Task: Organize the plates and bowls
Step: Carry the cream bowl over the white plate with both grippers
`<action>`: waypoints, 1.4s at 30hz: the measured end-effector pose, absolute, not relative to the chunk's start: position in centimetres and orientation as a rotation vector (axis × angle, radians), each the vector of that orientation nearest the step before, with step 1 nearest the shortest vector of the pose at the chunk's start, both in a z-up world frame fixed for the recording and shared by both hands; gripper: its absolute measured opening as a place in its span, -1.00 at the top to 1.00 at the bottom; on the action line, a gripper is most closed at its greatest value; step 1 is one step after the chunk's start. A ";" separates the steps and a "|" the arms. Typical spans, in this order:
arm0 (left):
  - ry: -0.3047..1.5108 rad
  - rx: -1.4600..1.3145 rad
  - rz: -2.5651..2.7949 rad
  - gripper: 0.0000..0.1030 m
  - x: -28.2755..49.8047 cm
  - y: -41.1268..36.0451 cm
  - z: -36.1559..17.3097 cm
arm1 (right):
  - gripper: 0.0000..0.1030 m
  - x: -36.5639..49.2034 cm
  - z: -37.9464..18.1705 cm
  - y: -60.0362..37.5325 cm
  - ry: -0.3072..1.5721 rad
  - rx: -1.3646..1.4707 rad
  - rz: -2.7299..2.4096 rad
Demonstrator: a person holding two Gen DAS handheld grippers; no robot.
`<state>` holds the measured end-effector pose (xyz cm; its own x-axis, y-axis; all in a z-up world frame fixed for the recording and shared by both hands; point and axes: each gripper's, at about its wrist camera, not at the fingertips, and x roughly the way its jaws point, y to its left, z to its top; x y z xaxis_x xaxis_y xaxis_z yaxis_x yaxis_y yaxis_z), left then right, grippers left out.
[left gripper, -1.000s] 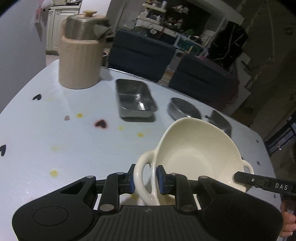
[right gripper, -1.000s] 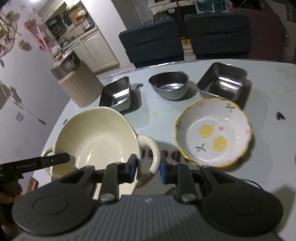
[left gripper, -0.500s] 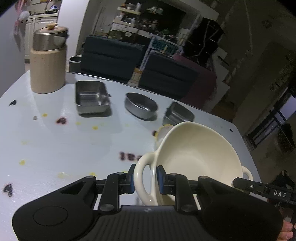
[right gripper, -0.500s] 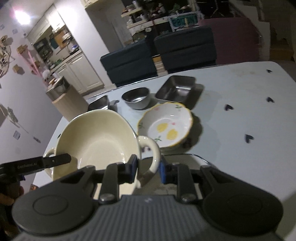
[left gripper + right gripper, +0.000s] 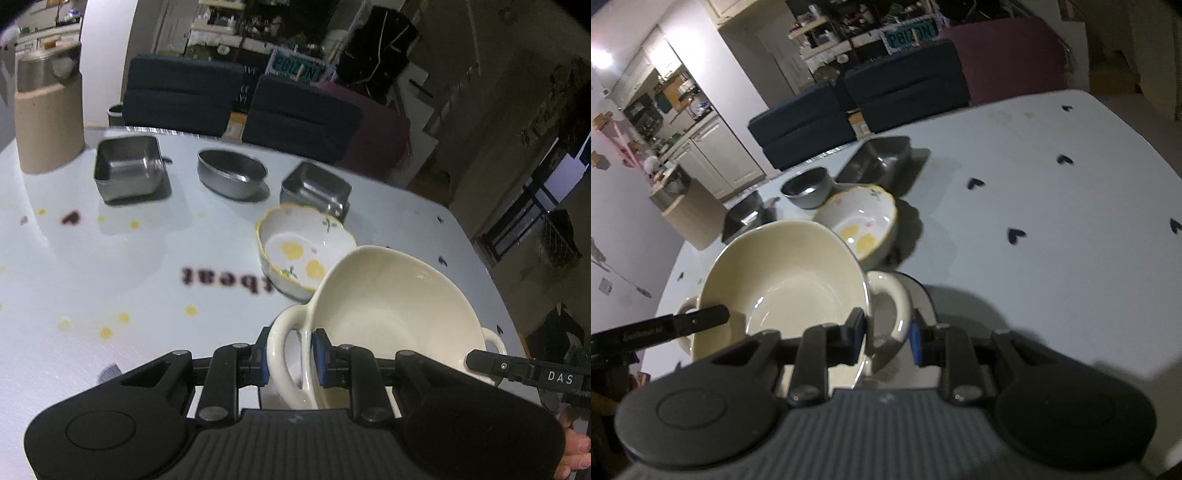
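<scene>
Cream two-handled bowl (image 5: 388, 306), glossy, tilted, one loop handle clenched in each gripper: left (image 5: 290, 360), right (image 5: 886, 339).

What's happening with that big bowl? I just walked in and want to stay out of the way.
A person is carrying the cream two-handled bowl above the table, the left gripper clamped on one handle and the right gripper on the other. Just beyond it sit a lemon-patterned bowl, a round steel bowl and two square steel dishes.
</scene>
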<state>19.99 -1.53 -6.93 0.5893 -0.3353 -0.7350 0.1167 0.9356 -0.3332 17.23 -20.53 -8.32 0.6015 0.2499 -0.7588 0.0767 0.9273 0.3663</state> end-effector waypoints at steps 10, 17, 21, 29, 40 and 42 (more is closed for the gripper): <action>0.957 -0.284 -0.261 0.53 20.6 -1.8 -9.2 | 0.41 18.9 -9.9 -20.0 0.989 0.336 0.086; 1.006 -0.288 -0.253 0.51 21.2 -1.6 -10.7 | 0.40 20.1 -10.9 -18.7 1.030 0.292 0.083; 1.021 -0.278 -0.253 0.51 21.5 -1.8 -11.4 | 0.39 20.9 -11.4 -18.1 1.055 0.278 0.076; 1.041 -0.266 -0.246 0.49 21.9 -1.9 -12.4 | 0.38 22.0 -12.2 -17.6 1.092 0.258 0.065; 1.069 -0.259 -0.232 0.45 22.5 -1.7 -13.5 | 0.37 22.6 -12.7 -16.8 1.116 0.212 0.062; 1.071 -0.259 -0.233 0.45 22.6 -1.7 -13.6 | 0.37 22.7 -12.8 -16.9 1.117 0.213 0.060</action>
